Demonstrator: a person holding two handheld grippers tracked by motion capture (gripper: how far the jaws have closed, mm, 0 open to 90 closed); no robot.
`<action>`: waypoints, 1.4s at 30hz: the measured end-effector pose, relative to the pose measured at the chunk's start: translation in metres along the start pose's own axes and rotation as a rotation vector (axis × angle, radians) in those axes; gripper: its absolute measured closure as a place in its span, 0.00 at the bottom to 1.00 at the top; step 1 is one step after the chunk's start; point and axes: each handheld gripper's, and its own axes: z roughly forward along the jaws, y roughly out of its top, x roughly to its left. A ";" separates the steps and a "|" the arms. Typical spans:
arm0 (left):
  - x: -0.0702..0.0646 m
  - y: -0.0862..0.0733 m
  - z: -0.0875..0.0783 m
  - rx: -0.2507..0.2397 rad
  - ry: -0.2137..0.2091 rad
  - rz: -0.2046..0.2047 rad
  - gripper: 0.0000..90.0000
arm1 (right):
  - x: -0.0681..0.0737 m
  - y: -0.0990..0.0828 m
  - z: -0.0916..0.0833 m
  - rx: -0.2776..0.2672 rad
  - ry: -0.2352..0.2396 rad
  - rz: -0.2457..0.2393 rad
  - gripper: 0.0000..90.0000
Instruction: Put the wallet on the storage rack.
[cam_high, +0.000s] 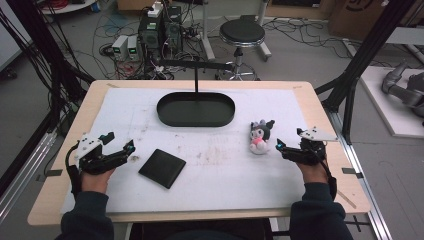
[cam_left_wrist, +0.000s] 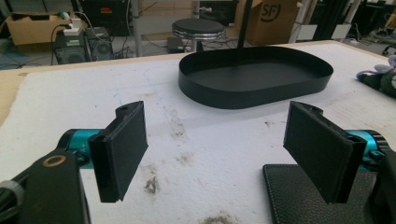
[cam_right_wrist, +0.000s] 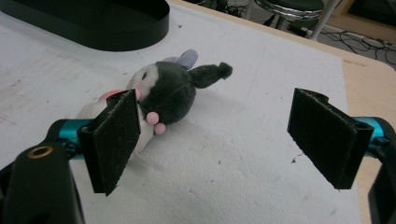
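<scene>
Left gripper: I found jaws apart, empty.
Right gripper: jaws apart, plush toy at 10 o'clock.

1. A tray sits at the middle of the tabletop, toward its far edge.
2. A flat wallet lies nearer the person, left of centre.
3. A plush toy lies right of centre, nearer than the tray.
4. The left tool is just left of the wallet.
5. The right tool is just right of the plush toy.
6. A stool stands on the floor beyond the tabletop.
</scene>
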 end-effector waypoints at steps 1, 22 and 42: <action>-0.001 0.000 0.001 0.005 -0.007 0.003 0.24 | 0.000 0.000 0.000 0.001 0.000 0.000 0.19; -0.027 -0.015 0.035 0.308 -0.300 0.074 0.37 | -0.001 -0.002 0.001 0.002 0.016 -0.013 0.19; -0.009 -0.025 0.045 0.507 -0.431 -0.118 0.80 | 0.006 -0.005 -0.005 0.024 0.000 -0.051 0.20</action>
